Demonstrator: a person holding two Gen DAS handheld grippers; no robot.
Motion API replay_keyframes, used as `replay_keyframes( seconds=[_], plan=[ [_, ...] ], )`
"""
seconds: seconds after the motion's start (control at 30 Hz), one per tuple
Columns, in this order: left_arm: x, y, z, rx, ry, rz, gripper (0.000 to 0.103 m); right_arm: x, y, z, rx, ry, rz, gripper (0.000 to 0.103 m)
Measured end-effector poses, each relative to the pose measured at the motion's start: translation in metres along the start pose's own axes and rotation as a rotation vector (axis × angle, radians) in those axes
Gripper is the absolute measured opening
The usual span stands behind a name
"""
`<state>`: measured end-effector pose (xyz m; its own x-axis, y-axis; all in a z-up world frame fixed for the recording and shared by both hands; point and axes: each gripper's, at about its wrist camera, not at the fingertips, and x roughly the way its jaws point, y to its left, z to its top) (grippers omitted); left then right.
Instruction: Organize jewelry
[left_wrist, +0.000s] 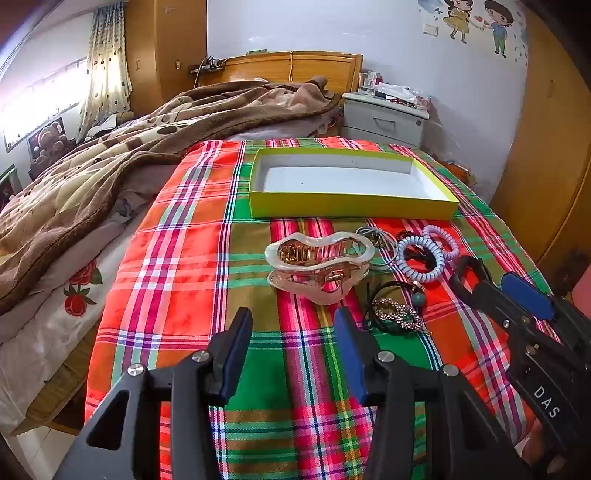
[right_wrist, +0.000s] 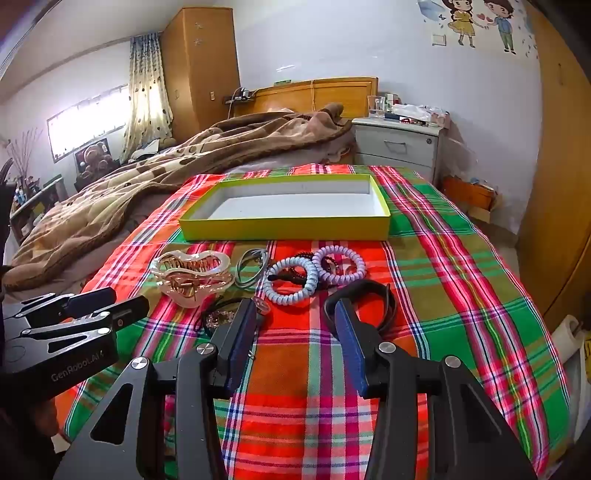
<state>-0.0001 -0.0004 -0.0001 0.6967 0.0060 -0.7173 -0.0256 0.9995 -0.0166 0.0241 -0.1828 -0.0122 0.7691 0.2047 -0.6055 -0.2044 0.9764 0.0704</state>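
A yellow-green box (left_wrist: 351, 209) (right_wrist: 284, 229) with a white inside lies open and empty on the plaid cloth (left_wrist: 184, 266). In front of it are a pearly hair claw (left_wrist: 317, 266) (right_wrist: 192, 277), a pale blue spiral tie (left_wrist: 421, 258) (right_wrist: 291, 282), a lilac spiral tie (left_wrist: 441, 240) (right_wrist: 340, 264), a grey cord loop (right_wrist: 251, 269), a rhinestone clip (left_wrist: 397, 314) (right_wrist: 218, 317) and a black band (right_wrist: 382, 302). My left gripper (left_wrist: 291, 319) (right_wrist: 123, 301) hangs open just short of the claw. My right gripper (right_wrist: 295, 308) (left_wrist: 498, 290) is open near the spiral ties, holding nothing.
A brown blanket (left_wrist: 110, 155) is heaped over the left side of the bed. A grey nightstand (right_wrist: 397, 144) with small items stands beyond the cloth's far right corner. A wooden wardrobe (left_wrist: 554, 147) lines the right wall. The cloth drops off the bed's edge on the left.
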Motion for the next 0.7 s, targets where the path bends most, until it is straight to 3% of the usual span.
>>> replay_keyframes(
  seconds=[0.27,0.47,0.7],
  plan=[
    [0.0062,0.0001,-0.0007,-0.013,0.024,0.016,0.048,0.0008,-0.0057,0.0013,0.010,-0.019,-0.010,0.045],
    [-0.0007,-0.0019,0.0008,-0.009,-0.006,0.046,0.048,0.0029,-0.0046,0.0012,0.014,-0.009,-0.033,0.045],
    [-0.0007,-0.0035,0.0015,-0.008,0.005,0.036,0.048,0.0007,-0.0061,0.0010,0.013,-0.013,-0.035,0.045]
  ],
)
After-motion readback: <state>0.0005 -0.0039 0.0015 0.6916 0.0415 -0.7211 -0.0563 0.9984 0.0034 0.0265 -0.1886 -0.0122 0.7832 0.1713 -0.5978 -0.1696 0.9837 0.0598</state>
